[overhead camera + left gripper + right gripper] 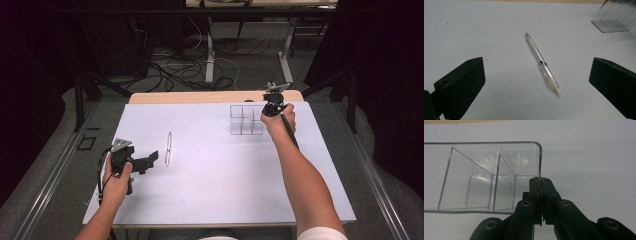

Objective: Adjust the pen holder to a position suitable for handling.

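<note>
A clear and white pen (541,63) lies flat on the white board, seen as a thin sliver (168,148) in the high view. My left gripper (149,160) rests just left of it, jaws spread wide and empty; in its own view the pen lies between and ahead of the left gripper (536,71). A clear plastic organizer (246,120) with several compartments stands at the back right. My right gripper (540,181) is shut on the organizer's (486,170) right side wall, and in the high view the right gripper (270,107) sits at that box's right edge.
The white board (220,190) covers most of the wooden table (200,96). The organizer's corner (614,17) shows far off in the left gripper view. Beyond the table are cables and desk legs on the floor, with black frame bars at both sides.
</note>
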